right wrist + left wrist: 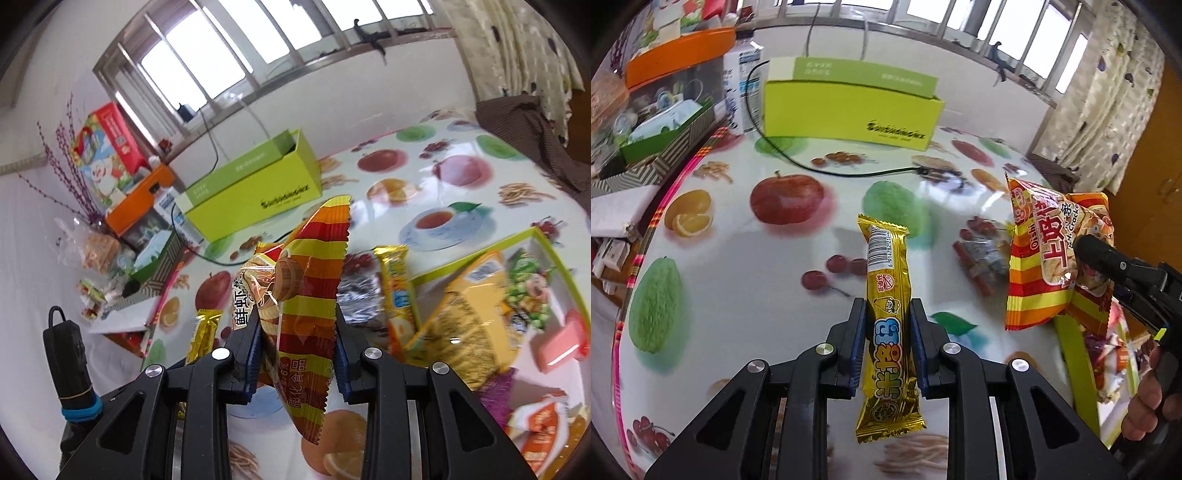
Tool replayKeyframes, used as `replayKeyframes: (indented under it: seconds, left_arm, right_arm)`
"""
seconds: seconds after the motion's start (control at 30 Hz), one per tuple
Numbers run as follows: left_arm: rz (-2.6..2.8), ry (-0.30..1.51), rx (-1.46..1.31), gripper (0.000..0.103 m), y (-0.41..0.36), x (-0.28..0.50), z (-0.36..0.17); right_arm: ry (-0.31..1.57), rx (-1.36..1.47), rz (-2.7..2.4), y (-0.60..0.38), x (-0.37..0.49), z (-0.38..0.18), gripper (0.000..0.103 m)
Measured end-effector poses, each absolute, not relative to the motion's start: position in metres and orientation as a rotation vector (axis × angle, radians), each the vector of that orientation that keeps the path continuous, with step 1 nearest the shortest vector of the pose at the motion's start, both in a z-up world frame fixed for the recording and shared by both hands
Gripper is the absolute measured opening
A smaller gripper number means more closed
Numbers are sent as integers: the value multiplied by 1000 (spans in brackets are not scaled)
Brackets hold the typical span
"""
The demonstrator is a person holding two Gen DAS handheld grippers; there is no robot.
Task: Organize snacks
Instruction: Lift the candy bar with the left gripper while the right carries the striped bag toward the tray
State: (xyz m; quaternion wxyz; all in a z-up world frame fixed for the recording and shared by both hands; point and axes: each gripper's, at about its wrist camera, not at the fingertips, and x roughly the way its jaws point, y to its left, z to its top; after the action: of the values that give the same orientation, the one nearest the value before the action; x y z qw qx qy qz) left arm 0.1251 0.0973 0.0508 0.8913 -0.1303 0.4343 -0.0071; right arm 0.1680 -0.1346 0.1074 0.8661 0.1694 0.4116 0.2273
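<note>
My left gripper (888, 310) is shut on a long gold snack bar (888, 295) and holds it above the fruit-print table (757, 266). My right gripper (297, 314) is shut on a red, orange and yellow striped cracker bag (306, 295), lifted off the table; the bag also shows at the right of the left wrist view (1049, 258). An open lime-green box (849, 107) stands at the far side of the table, also in the right wrist view (255, 188). A green-rimmed tray (532, 236) with several snack packs lies to the right.
A black cable (827, 170) runs across the table from the green box. Stacked boxes and clutter (657, 110) line the left edge. A dark foil packet (358, 299) and a yellow bar (397, 291) lie beside the tray. A brown cloth (528, 136) lies far right.
</note>
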Motion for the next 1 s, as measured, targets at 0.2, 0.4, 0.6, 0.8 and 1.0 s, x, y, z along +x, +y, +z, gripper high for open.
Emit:
replayKeyframes:
  seconds: [0.2, 0.4, 0.6, 0.8, 1.0]
  left_arm:
    - [-75, 876, -270, 24, 78, 119, 66]
    - [-134, 859, -256, 24, 56, 116, 78]
    - [-185, 858, -237, 24, 33, 117, 82]
    - [-222, 866, -219, 24, 13, 119, 84]
    - [-268, 879, -200, 24, -8, 122, 83]
  right_arm:
    - [827, 376, 435, -163, 158, 121, 31]
    - [798, 418, 369, -205, 150, 130, 31]
    - [769, 473, 277, -253, 146, 134, 31]
    - [733, 379, 126, -281, 141, 143, 31]
    - [691, 164, -37, -286, 136, 144, 31]
